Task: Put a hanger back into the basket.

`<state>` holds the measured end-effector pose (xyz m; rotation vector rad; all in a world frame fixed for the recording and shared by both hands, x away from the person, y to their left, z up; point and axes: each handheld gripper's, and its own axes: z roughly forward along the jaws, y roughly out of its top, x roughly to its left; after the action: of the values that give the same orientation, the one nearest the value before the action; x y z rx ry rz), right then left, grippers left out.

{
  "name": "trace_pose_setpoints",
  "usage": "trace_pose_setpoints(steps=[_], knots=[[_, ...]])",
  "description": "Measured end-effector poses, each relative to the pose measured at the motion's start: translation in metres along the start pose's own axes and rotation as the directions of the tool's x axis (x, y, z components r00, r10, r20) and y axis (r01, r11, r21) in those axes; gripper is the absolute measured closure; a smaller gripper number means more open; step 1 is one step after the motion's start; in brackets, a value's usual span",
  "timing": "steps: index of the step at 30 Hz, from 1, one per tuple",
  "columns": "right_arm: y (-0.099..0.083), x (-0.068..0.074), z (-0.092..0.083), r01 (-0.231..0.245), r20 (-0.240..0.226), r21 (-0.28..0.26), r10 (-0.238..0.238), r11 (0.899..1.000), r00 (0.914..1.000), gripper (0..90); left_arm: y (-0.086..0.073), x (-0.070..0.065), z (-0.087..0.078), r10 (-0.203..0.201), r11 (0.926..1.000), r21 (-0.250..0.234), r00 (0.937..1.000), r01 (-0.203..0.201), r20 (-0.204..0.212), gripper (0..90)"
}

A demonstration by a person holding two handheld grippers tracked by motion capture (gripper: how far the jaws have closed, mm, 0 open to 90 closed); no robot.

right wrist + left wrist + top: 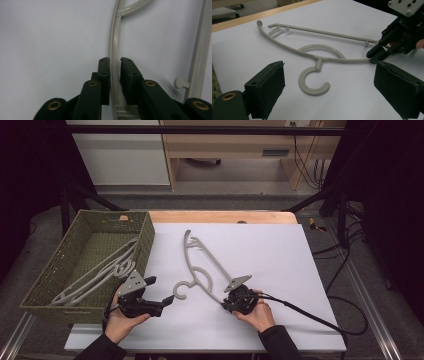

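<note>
A white sheet (260, 250) covered the wooden table (220, 216), with a pale cabinet, a wooden desk and trailing cables in the dim room behind. The near edge of the sheet was cut off at the bottom of the high view, as were the person's dark sleeves.

At the table's left stood a green woven basket (70, 260) holding grey hangers (100, 272); they lay tangled together, and how many there were could not be made out.

On the sheet lay a single grey hanger (202, 265), its hook toward the person and its far tip pointing to the back of the table. The right gripper (231, 304) was clamped on the hanger's curved arm near the near-right end; in the right gripper view the thin arm ran straight between the two black pads (103, 75), which pressed close on either side. The hanger's end corner was partly hidden beneath the jaws there.

The left gripper (167, 301), held in the left hand (122, 320), sat just left of the hook with nothing in it. In the left gripper view its jaws stood wide apart, the hook (313, 83) lying on the sheet between and beyond them, untouched.
</note>
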<state>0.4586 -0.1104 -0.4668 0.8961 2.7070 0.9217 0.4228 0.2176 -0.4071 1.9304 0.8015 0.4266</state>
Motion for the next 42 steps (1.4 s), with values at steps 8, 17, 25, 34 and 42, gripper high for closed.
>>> trace_pose_setpoints(steps=[8, 17, 25, 34, 42], knots=[[-0.001, -0.003, -0.003, 0.022, -0.001, 0.020, -0.022, 1.000, 0.9998, 81.9, 0.000, 0.000, -0.001, 0.001, 1.0000, 0.001, 1.0000, -0.001, 0.001, 9.7], [-0.013, -0.015, -0.018, 0.013, -0.010, 0.063, -0.013, 0.998, 0.9999, 80.7, 0.000, -0.001, -0.001, 0.006, 1.0000, 0.002, 1.0000, -0.006, 0.001, 9.8], [-0.020, -0.016, -0.024, 0.018, 0.015, 0.105, -0.020, 0.994, 0.9997, 76.0, -0.001, -0.001, -0.001, 0.009, 0.9999, 0.006, 1.0000, -0.009, 0.003, 9.8], [-0.019, -0.014, -0.023, 0.063, 0.001, 0.113, -0.064, 0.992, 0.9980, 81.8, 0.000, -0.003, 0.000, 0.018, 0.9998, 0.007, 0.9998, -0.018, 0.007, 9.8], [-0.017, -0.018, -0.025, 0.030, -0.035, 0.090, -0.027, 0.995, 0.9990, 82.6, 0.002, -0.003, -0.003, 0.023, 0.9997, -0.006, 0.9997, -0.023, 0.011, 9.9]])
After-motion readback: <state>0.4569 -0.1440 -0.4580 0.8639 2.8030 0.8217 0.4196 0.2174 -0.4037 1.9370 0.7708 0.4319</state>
